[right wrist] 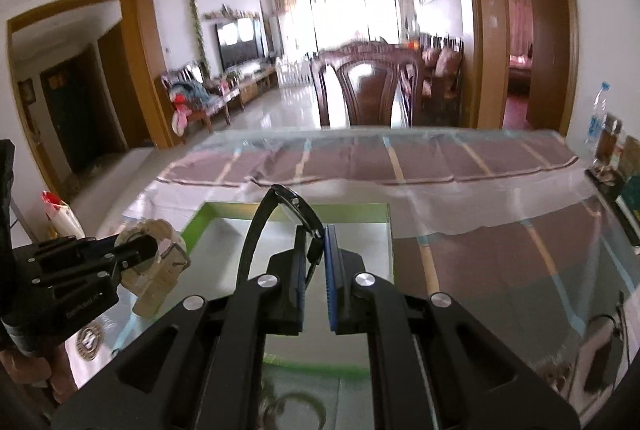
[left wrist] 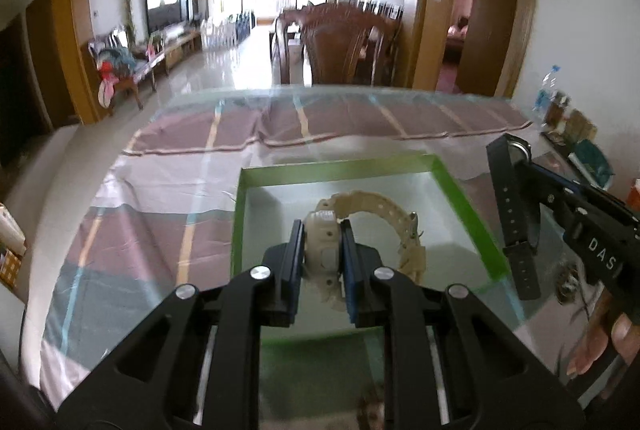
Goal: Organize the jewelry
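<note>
My left gripper (left wrist: 322, 230) is shut on a cream watch (left wrist: 360, 226) by its case and holds it above the green-rimmed white box (left wrist: 464, 206). The cream watch also shows at the left of the right wrist view (right wrist: 154, 266). My right gripper (right wrist: 316, 234) is shut on a black watch (right wrist: 276, 218) by its strap, over the same box (right wrist: 296, 208). In the left wrist view the right gripper (left wrist: 520, 166) holds the black watch (left wrist: 516, 214) with its strap hanging down beside the box's right rim.
The glass table top (left wrist: 160, 222) covers a striped purple cloth. A small round ornament (left wrist: 570, 282) lies right of the box. Bottles and boxes (left wrist: 560, 110) stand at the table's right edge. A wooden chair (right wrist: 372, 90) stands behind the far edge.
</note>
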Action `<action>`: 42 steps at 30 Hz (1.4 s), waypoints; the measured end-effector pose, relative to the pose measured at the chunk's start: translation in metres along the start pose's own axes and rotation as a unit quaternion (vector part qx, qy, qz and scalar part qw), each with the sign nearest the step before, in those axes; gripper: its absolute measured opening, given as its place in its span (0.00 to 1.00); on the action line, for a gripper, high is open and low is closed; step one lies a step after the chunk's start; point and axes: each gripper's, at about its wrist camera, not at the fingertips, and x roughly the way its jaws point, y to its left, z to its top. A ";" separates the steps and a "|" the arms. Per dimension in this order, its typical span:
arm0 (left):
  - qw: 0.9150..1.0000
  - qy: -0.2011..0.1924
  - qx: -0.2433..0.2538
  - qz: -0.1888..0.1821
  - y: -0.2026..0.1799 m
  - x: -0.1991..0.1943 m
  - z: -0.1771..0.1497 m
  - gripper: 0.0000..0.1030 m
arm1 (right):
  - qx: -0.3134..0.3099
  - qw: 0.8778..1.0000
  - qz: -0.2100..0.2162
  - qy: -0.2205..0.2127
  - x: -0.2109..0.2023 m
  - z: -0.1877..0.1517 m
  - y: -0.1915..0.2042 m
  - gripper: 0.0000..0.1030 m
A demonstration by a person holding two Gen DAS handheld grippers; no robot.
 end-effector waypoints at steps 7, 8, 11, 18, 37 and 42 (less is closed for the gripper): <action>0.997 0.064 -0.013 0.029 0.012 0.085 0.012 0.17 | 0.019 0.997 -0.009 0.069 0.087 -0.001 -0.015 0.09; 0.997 0.069 -0.019 0.034 0.015 0.092 0.011 0.17 | 0.020 0.997 -0.014 0.078 0.097 -0.002 -0.017 0.09; 0.995 0.080 -0.038 0.040 0.026 0.110 0.009 0.19 | 0.030 0.995 -0.023 0.089 0.111 -0.006 -0.028 0.11; 0.996 -0.003 -0.029 0.082 0.032 0.070 -0.006 0.89 | 0.004 0.997 -0.080 0.004 0.063 -0.016 -0.018 0.85; 0.990 -0.118 -0.007 0.075 -0.006 -0.130 -0.168 0.96 | -0.034 0.992 -0.070 -0.095 -0.159 -0.143 0.053 0.96; 0.991 -0.120 -0.019 0.059 -0.008 -0.145 -0.189 0.96 | -0.027 0.993 -0.069 -0.096 -0.166 -0.161 0.056 0.96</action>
